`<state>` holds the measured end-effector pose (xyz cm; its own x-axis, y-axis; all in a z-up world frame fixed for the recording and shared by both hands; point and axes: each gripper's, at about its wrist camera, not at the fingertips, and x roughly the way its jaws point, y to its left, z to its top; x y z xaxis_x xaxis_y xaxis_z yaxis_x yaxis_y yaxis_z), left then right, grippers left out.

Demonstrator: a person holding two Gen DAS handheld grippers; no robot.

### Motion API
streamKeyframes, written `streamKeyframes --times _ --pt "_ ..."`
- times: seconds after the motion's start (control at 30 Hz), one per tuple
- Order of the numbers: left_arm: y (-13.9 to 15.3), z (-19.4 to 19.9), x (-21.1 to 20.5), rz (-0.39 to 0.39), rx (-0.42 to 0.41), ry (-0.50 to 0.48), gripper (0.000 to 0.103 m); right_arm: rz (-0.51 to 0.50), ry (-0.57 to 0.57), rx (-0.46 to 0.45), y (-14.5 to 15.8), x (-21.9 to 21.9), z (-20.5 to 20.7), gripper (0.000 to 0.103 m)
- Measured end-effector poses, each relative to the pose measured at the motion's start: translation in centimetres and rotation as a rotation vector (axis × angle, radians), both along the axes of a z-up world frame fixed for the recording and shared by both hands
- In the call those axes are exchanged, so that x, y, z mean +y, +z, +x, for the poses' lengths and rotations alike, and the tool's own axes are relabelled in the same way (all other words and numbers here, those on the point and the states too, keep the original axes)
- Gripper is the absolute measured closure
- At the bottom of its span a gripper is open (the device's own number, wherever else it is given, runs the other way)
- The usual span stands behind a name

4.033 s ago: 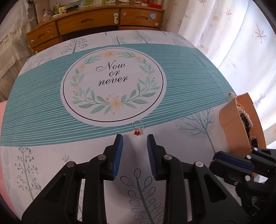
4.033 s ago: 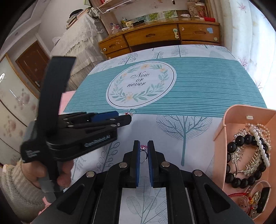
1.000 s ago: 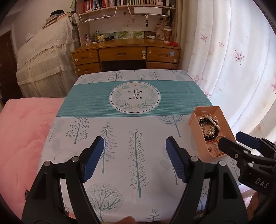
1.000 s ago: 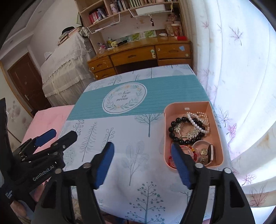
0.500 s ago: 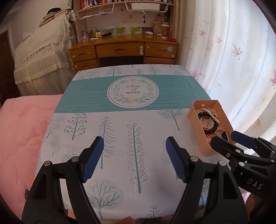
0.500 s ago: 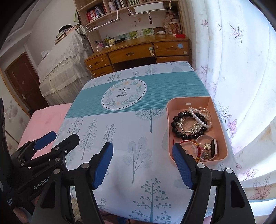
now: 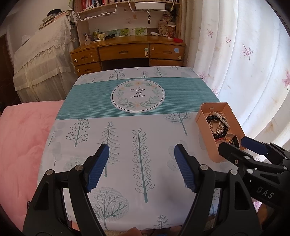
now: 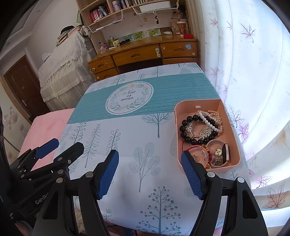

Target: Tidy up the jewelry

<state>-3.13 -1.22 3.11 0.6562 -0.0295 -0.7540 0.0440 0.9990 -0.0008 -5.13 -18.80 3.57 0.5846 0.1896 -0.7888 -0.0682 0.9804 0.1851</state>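
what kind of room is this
Most likely a bedroom at home: a wooden desk with drawers under shelves of books, a pink quilt beside the table, and floral window curtains.

Printed tablecloth (image 7: 126, 130) w/ "Now or never" – pink blanket (image 7: 23, 138) left, wooden desk (image 7: 126, 51) behind, curtain (image 8: 253, 72) right.

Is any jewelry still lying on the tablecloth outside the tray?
No, the tablecloth shows only its print; all jewelry sits inside the pink tray.
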Motion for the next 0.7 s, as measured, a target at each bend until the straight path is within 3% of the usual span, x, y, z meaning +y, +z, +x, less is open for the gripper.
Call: streamKeyframes --times 0.13,0.27,0.7 --pt "-0.02 -0.04 -0.11 -0.002 -0.003 -0.003 0.031 -0.005 -0.002 0.002 -0.23 0.05 -0.04 0.031" --pt "0.1 -0.17 0.11 -0.005 -0.004 -0.006 0.031 -0.009 -0.011 0.003 -0.47 0.02 0.01 0.019" --pt "0.31 -0.56 0.3 0.0 -0.01 -0.005 0.031 -0.013 -0.023 -0.003 -0.27 0.25 -0.55 0.018"
